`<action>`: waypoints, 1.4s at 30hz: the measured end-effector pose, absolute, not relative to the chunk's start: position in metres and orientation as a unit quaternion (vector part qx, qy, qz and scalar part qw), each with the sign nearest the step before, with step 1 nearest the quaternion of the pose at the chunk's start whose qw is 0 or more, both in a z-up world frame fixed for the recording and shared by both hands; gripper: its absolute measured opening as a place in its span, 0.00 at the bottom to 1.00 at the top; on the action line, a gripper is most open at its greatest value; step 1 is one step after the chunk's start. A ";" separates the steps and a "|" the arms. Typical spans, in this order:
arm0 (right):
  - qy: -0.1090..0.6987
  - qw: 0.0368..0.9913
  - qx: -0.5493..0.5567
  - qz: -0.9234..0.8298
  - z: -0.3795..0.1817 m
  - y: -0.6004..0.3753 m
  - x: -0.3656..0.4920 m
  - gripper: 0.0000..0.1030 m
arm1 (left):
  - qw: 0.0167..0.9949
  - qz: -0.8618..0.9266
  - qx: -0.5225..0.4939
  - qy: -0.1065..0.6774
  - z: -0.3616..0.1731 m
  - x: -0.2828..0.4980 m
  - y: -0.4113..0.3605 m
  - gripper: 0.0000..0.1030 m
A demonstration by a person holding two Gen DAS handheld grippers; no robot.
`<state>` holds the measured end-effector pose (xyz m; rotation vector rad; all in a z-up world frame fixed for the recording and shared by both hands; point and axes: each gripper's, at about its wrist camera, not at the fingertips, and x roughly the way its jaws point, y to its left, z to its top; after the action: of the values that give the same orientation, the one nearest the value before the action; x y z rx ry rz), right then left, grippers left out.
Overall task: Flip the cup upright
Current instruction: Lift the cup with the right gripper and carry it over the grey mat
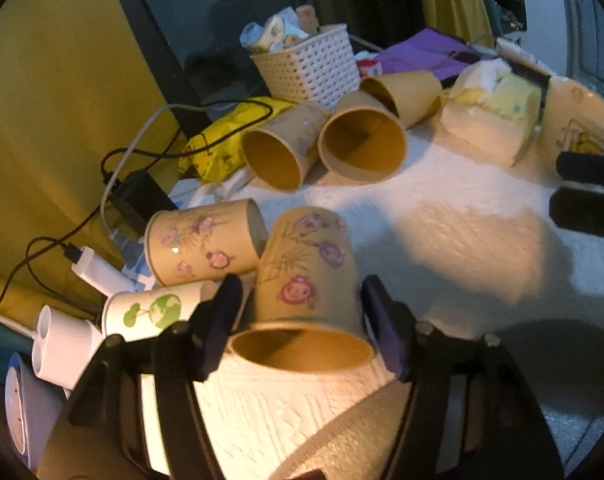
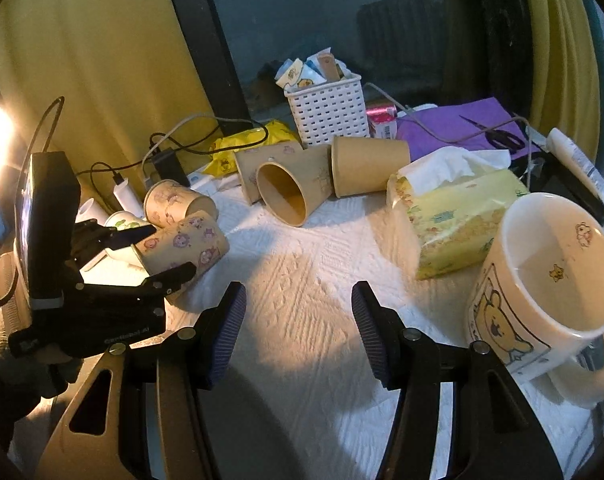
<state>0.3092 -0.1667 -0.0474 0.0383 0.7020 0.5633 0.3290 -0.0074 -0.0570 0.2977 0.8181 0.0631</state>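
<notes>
A paper cup with pink cartoon faces [image 1: 302, 276] lies on its side on the white cloth, its mouth toward my left wrist camera. My left gripper [image 1: 302, 320] straddles it, one finger on each side of the cup near its rim, the jaws close to its wall. The right wrist view shows the same cup [image 2: 181, 248] between the left gripper's fingers [image 2: 157, 254]. My right gripper [image 2: 297, 336] is open and empty above bare cloth, well right of the cup; its fingers also show at the edge of the left wrist view [image 1: 586, 188].
More paper cups lie on their sides: one [image 1: 201, 248] touching the held cup, three [image 1: 362, 140] farther back. A white basket [image 1: 314, 68], tissue pack [image 2: 458, 216], bear mug [image 2: 542, 280], chargers and cables [image 1: 81, 264] crowd the edges.
</notes>
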 end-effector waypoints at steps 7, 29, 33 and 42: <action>0.320 0.910 0.013 0.262 -0.030 -0.176 0.277 0.56 | 0.922 -0.014 0.127 0.367 -0.027 0.280 -0.027 0.61; 0.330 0.912 -0.018 0.242 -0.076 -0.193 0.139 0.56 | 0.913 -0.175 0.046 0.366 -0.031 0.087 -0.069 0.62; 0.333 0.910 -0.030 0.246 -0.084 -0.183 0.140 0.56 | 0.910 -0.191 0.045 0.366 -0.037 0.078 -0.066 0.62; 0.343 0.899 -0.042 0.269 -0.095 -0.162 0.144 0.56 | 0.899 -0.218 0.036 0.377 -0.051 0.083 -0.057 0.62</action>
<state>0.1438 -0.1617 -0.0952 -0.0874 0.7091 0.5569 0.0825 -0.0574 -0.0510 0.0755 0.7812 -0.4506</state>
